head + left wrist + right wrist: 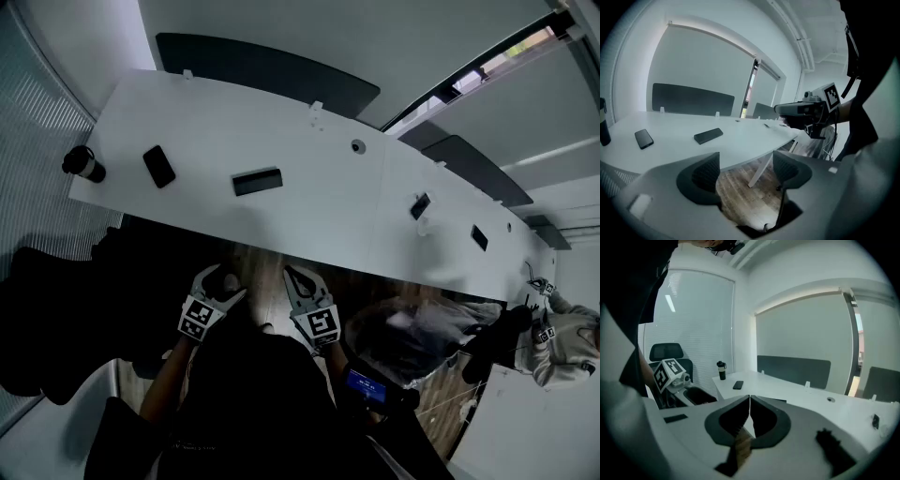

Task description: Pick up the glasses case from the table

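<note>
Glasses case (257,181) out on the table (328,206), both grippers held back short of its near edge.
The dark case lies long side along that edge, ahead of and between the two. The left gripper (217,281) is spread open and empty, the right gripper (298,279) pinched closed on nothing. A phone (158,166) and a flask (83,164) sit toward the left end, apparently clear of the reach.

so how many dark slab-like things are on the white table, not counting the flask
4: a phone beside the flask at the left, the glasses case near the middle, two small dark slabs on the right section. The far right end may hide more.
</note>
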Action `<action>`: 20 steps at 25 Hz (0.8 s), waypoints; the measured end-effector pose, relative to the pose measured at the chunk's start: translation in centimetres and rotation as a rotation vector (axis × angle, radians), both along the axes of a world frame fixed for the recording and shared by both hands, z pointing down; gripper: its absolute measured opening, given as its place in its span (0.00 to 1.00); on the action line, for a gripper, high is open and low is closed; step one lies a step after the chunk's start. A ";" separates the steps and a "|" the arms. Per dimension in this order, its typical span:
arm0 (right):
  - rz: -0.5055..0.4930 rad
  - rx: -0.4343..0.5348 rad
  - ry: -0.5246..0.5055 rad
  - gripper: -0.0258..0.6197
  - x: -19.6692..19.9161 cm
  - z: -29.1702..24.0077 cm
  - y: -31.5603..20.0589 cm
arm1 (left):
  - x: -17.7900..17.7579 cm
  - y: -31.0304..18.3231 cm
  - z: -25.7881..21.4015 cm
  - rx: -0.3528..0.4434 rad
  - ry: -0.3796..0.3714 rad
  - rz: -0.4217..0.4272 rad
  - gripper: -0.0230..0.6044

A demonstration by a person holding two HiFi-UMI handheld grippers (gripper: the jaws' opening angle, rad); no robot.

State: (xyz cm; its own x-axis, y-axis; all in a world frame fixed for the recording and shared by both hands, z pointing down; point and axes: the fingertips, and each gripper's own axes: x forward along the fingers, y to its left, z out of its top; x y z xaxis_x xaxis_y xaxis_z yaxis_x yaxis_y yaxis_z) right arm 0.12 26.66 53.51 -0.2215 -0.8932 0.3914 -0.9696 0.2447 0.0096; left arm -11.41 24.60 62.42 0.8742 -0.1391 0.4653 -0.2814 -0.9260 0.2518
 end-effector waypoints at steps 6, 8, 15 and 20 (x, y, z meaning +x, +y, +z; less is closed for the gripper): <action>-0.036 0.003 0.037 0.05 -0.2 0.1 -5.9 | -1.9 -5.7 0.2 0.018 -0.003 -0.014 0.59; -0.034 0.015 0.044 0.05 0.0 -0.1 -7.3 | -2.4 -7.1 0.3 0.020 -0.008 -0.021 0.59; -0.091 -0.015 0.022 0.05 0.3 1.1 -10.7 | -2.3 -9.8 -0.1 0.013 -0.021 -0.095 0.59; -0.181 -0.018 0.057 0.05 2.4 2.0 -13.4 | 0.2 -10.4 -0.4 0.006 -0.059 -0.115 0.59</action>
